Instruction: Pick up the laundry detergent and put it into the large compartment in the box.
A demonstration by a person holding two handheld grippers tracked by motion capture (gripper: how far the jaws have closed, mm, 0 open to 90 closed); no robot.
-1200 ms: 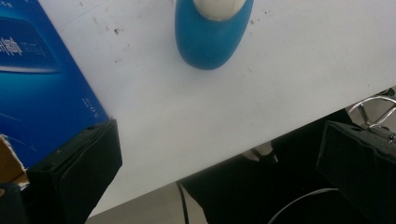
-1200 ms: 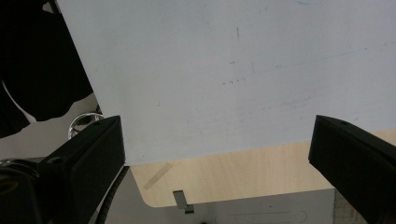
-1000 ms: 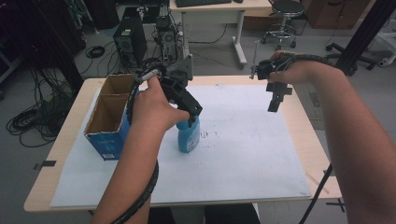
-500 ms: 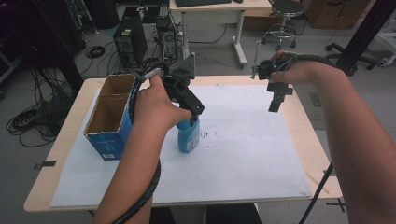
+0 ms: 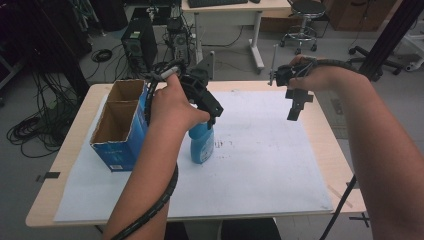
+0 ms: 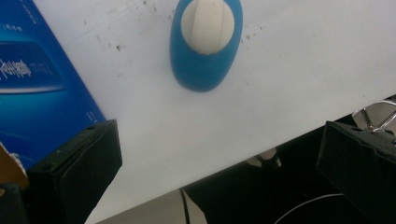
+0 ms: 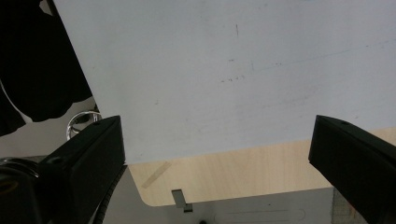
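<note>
Left tongs (image 5: 212,117) hang spread wide right above the blue bottle (image 5: 201,144), and I read that as lining up for a grasp from the top: in the left gripper view the bottle's white cap (image 6: 207,24) sits ahead of the two black jaws with nothing between them. The bottle stands upright on the white paper sheet (image 5: 260,165), toward the tabletop's left edge, just beside the open blue carton (image 5: 119,127), which I take to be where it is headed. My right tongs (image 5: 294,111) hover gaping over the far right corner of the tabletop (image 5: 327,147), parked out of the way, gripping nothing. Against the frames from a second back, little differs: both hands hold nearly the same places, though the left tongs may have crept slightly lower toward the cap, and the high view is too coarse for me to be sure.
</note>
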